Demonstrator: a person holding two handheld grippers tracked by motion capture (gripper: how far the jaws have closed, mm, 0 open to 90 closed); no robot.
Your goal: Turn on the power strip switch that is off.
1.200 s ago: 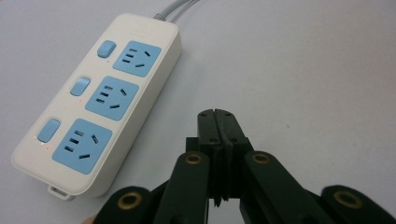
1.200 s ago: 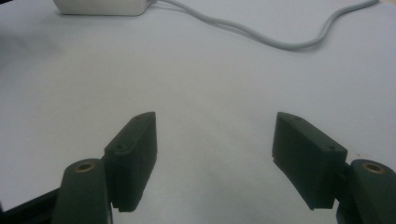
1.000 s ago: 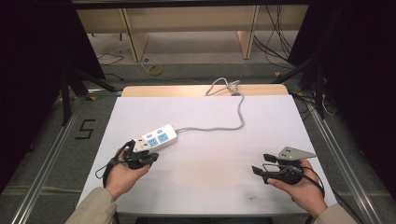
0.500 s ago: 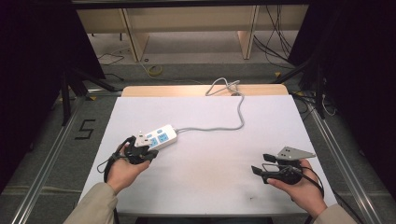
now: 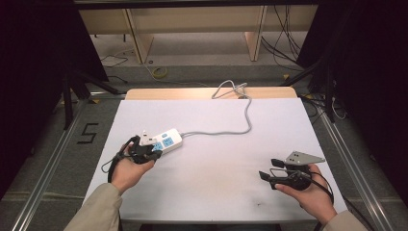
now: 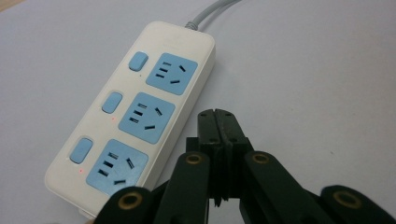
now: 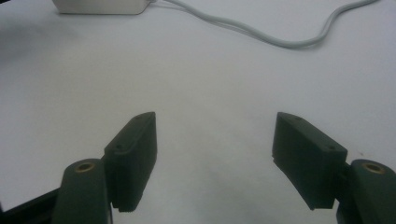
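A white power strip (image 5: 166,139) with three blue sockets and three blue switches lies at the left of the white table top (image 5: 216,144). Its grey cord (image 5: 248,115) runs to the table's far edge. In the left gripper view the power strip (image 6: 140,107) shows small red lights beside two switches. My left gripper (image 6: 218,121) is shut with nothing between its jaws, its tip just off the strip's right side. In the high view the left gripper (image 5: 155,151) sits at the strip's near end. My right gripper (image 5: 269,169) rests at the near right, open and holding nothing; its black jaws (image 7: 215,154) stand wide apart.
The strip's corner (image 7: 102,5) and the cord (image 7: 280,42) lie far ahead of the right gripper. Wooden shelving (image 5: 192,24) and loose cables (image 5: 284,43) stand on the floor beyond the table. Metal rails (image 5: 53,159) run along both sides of the table.
My left hand has edged slightly forward along the power strip's near end. The right hand and its gripper have stayed where they were.
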